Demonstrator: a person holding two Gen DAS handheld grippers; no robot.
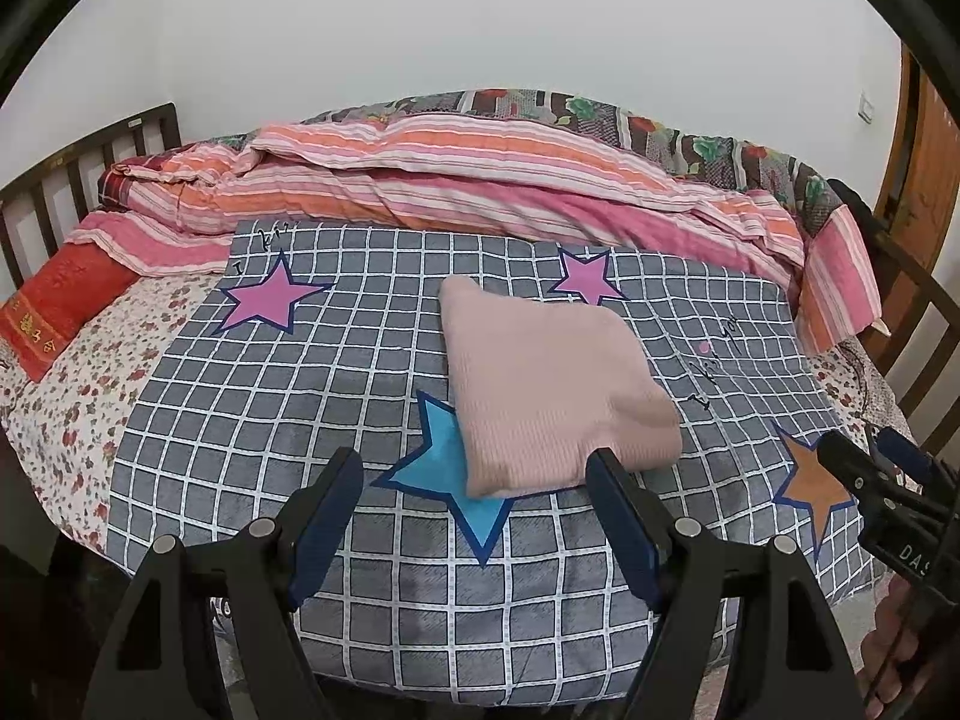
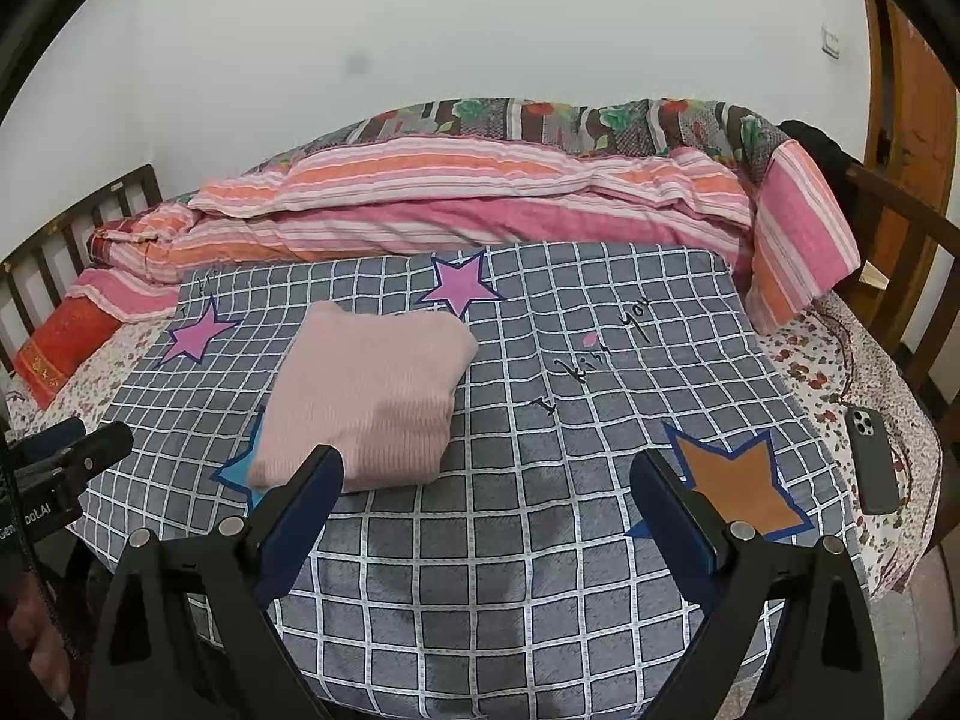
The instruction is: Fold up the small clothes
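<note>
A pale pink knitted garment lies folded into a compact rectangle on the grey checked blanket with coloured stars. In the right wrist view the same folded garment sits left of centre on the checked blanket. My left gripper hovers just in front of the garment's near edge, open, with nothing between its fingers. My right gripper is open too, over bare blanket to the right of the garment, holding nothing. Each gripper shows at the edge of the other's view: the right gripper and the left gripper.
A rolled pink and orange striped duvet lies along the back, with a floral quilt behind it. A red pillow is at the left. A dark phone lies on the floral sheet at the right. Wooden bed rails flank both ends.
</note>
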